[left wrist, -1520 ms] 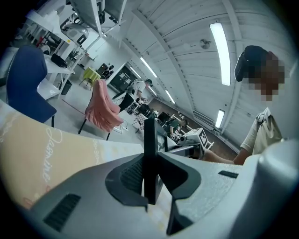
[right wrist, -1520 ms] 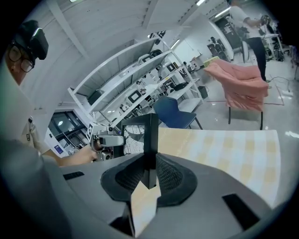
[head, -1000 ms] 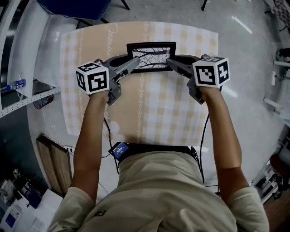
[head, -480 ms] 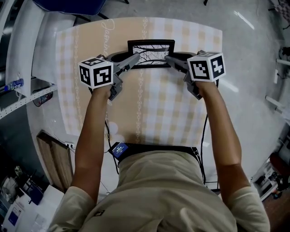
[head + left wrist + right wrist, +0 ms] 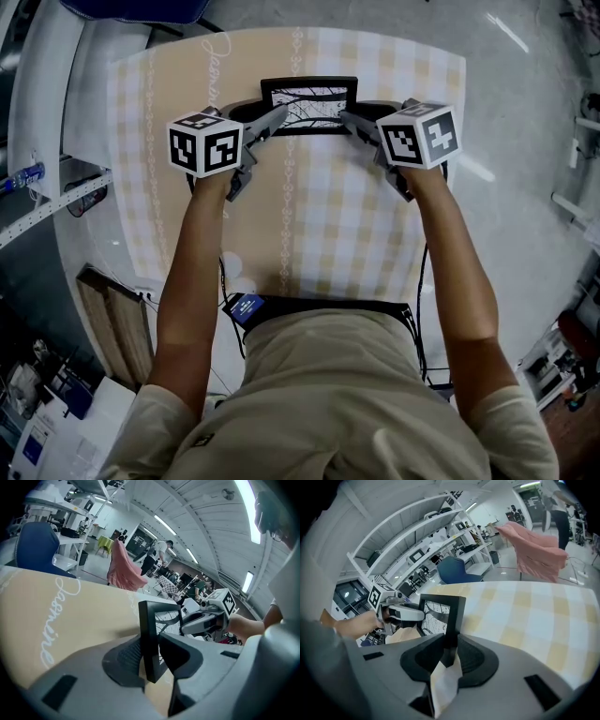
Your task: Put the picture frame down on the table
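A black picture frame [image 5: 309, 105] with a white branch drawing stands nearly upright over the far middle of the checked table [image 5: 356, 225]. My left gripper [image 5: 273, 119] is shut on its left edge and my right gripper [image 5: 345, 119] is shut on its right edge. In the left gripper view the frame's side bar [image 5: 149, 639] is pinched between the jaws, with the right gripper [image 5: 187, 626] visible beyond it. In the right gripper view the frame [image 5: 443, 616] is clamped at its side bar, with the left gripper [image 5: 411, 616] on the far edge. Whether the frame's bottom touches the table is hidden.
A blue chair [image 5: 131, 9] stands past the table's far left corner. A white shelf unit [image 5: 56, 150] with a bottle [image 5: 28, 175] runs along the left. Cables hang at the table's near edge [image 5: 234, 281]. A pink cloth over a chair [image 5: 534, 550] is behind.
Both grippers have carried the frame farther away from me across the table, and it now looks tipped more upright, showing a narrower face from above.
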Demonstrator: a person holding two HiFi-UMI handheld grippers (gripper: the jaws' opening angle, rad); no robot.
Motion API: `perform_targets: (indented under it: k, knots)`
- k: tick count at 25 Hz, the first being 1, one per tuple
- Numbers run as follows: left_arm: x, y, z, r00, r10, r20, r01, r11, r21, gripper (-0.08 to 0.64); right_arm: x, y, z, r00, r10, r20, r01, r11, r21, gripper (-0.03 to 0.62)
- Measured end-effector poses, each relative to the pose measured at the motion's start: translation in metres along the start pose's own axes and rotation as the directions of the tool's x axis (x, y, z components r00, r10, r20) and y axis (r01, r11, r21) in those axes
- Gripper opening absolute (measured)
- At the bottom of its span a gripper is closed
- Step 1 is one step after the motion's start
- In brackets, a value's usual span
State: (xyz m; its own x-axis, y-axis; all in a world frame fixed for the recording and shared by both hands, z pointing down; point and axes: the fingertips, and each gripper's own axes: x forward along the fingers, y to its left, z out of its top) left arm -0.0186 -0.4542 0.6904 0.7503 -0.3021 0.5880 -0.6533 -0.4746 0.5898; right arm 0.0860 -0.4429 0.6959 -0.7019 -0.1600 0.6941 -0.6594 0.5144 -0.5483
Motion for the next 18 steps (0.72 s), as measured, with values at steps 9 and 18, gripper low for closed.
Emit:
perform_targets:
  k: [9, 18]
  knots:
    - [0.008, 0.014, -0.003, 0.995, 0.096, -0.029, -0.096, 0.995, 0.006, 0.121, 0.008, -0.007, 0.003, 0.997, -0.076, 0.017, 0.077, 0.994, -0.081, 0.117]
    - [0.010, 0.019, -0.002, 0.975, 0.220, -0.025, -0.215, 0.969, 0.117, 0.130, 0.009, -0.011, 0.005, 0.984, -0.175, 0.023, 0.176, 0.966, -0.190, 0.143]
